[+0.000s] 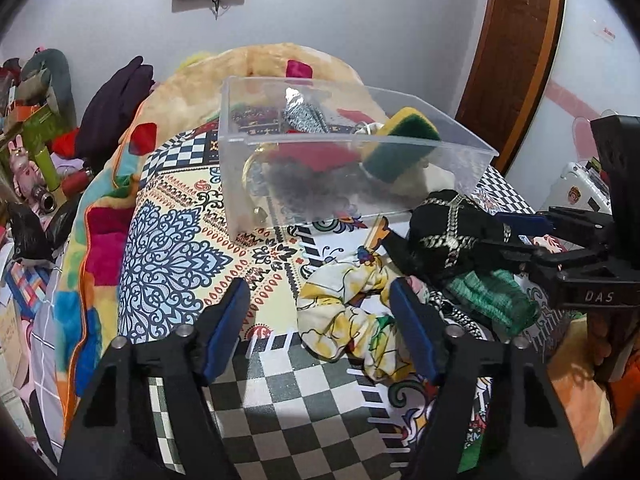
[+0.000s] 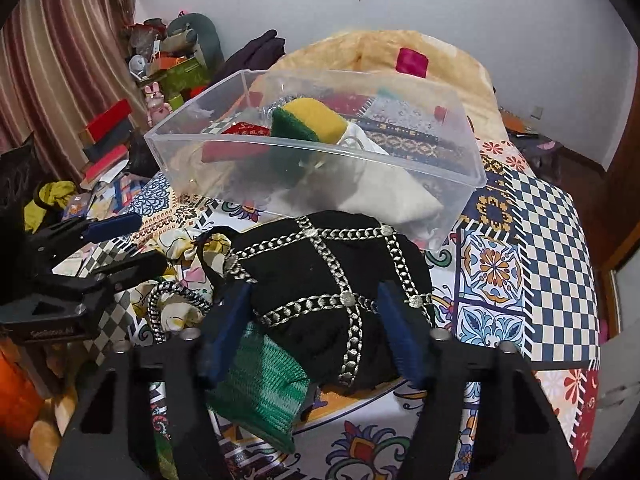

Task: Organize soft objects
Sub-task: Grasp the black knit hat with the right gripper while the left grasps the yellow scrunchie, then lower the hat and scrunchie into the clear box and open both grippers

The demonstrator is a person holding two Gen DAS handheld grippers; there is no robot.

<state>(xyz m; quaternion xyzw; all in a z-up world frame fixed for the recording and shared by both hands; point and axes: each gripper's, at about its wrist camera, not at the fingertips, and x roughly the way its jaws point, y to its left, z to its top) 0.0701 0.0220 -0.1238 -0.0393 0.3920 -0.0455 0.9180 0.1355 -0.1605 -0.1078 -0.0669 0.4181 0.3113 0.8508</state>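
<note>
A clear plastic bin (image 1: 240,184) (image 2: 472,176) sits on the patterned bed and holds a yellow-green sponge (image 1: 404,140) (image 2: 308,120), a red item and a cream pouch (image 2: 388,192). In front of it lie a black cap with silver chain trim (image 1: 444,232) (image 2: 328,280), a green knitted piece (image 1: 492,300) (image 2: 264,392) and a yellow floral scrunchie (image 1: 352,320) (image 2: 188,248). My left gripper (image 1: 320,320) is open, its jaws astride the scrunchie's left part. My right gripper (image 2: 316,328) (image 1: 516,236) is open around the black cap.
A folded multicoloured blanket (image 1: 100,240) lies along the bed's left edge. Cluttered boxes and toys (image 2: 160,76) stand beyond it. A beige plush blanket (image 2: 380,48) is heaped behind the bin. A wooden door (image 1: 516,40) is at the right.
</note>
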